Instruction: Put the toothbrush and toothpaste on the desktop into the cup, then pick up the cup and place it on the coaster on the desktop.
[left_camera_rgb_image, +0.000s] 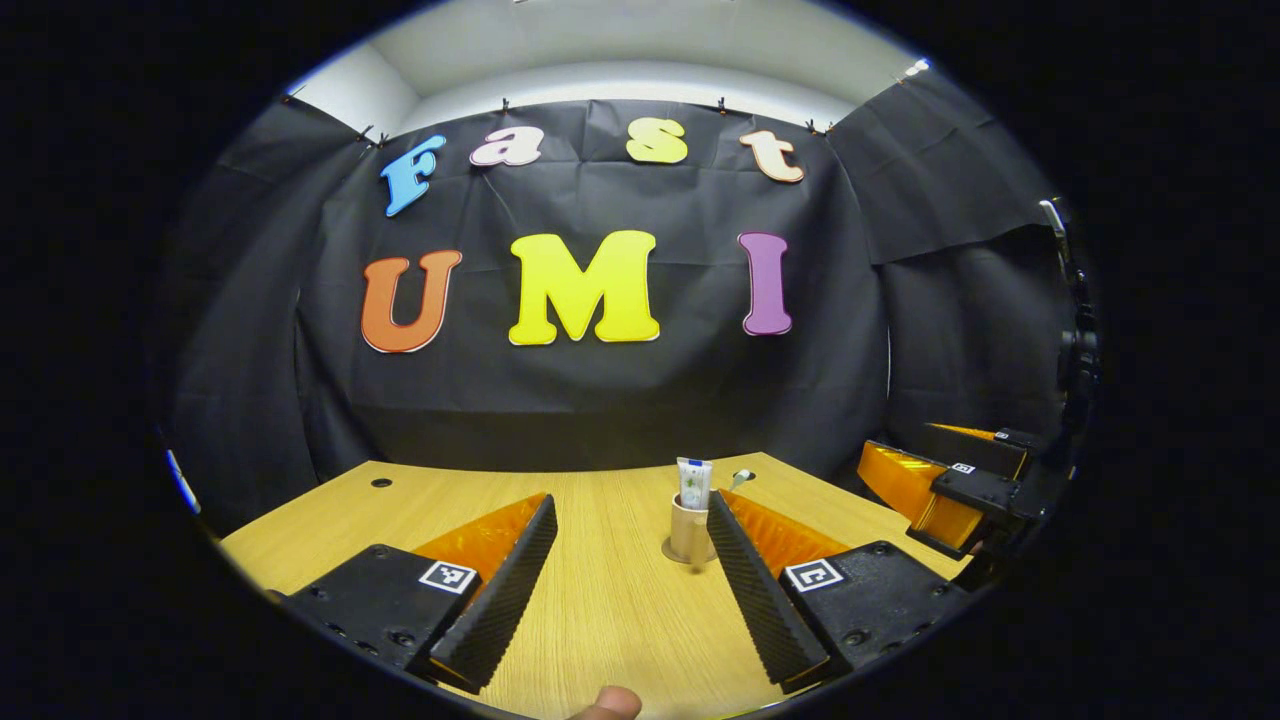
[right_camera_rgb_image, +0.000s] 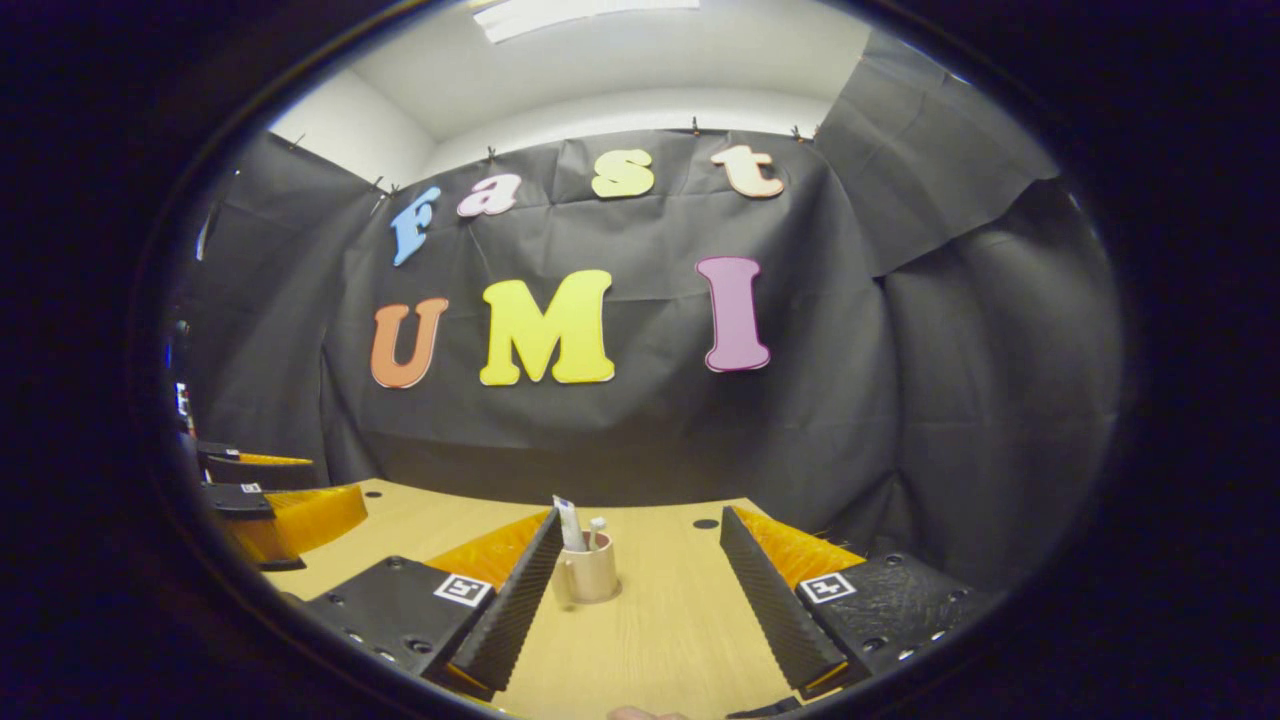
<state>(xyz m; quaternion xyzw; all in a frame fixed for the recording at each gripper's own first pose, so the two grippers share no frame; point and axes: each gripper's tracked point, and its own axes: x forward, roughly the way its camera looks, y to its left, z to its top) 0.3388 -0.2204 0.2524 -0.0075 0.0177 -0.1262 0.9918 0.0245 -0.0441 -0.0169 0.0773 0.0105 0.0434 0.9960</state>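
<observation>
A beige cup (left_camera_rgb_image: 688, 532) stands upright on the wooden desktop (left_camera_rgb_image: 610, 610), on a round coaster (left_camera_rgb_image: 668, 551) whose rim shows at its base. A white toothpaste tube (left_camera_rgb_image: 694, 483) and a toothbrush head (left_camera_rgb_image: 740, 478) stick up out of the cup. My left gripper (left_camera_rgb_image: 630, 500) is open, and the cup is just inside its right finger (left_camera_rgb_image: 750, 580), apart from it. In the right gripper view the cup (right_camera_rgb_image: 590, 572) with toothpaste (right_camera_rgb_image: 570, 522) and toothbrush (right_camera_rgb_image: 597, 527) stands beside the left finger (right_camera_rgb_image: 520, 590) of my open right gripper (right_camera_rgb_image: 640, 515).
The right gripper (left_camera_rgb_image: 950, 490) hangs at the desk's right edge in the left gripper view. The left gripper (right_camera_rgb_image: 280, 510) shows at the far left of the right gripper view. Small cable holes (left_camera_rgb_image: 381, 482) (right_camera_rgb_image: 705, 523) sit near the desk's back edge. A fingertip (left_camera_rgb_image: 605, 703) shows at the bottom.
</observation>
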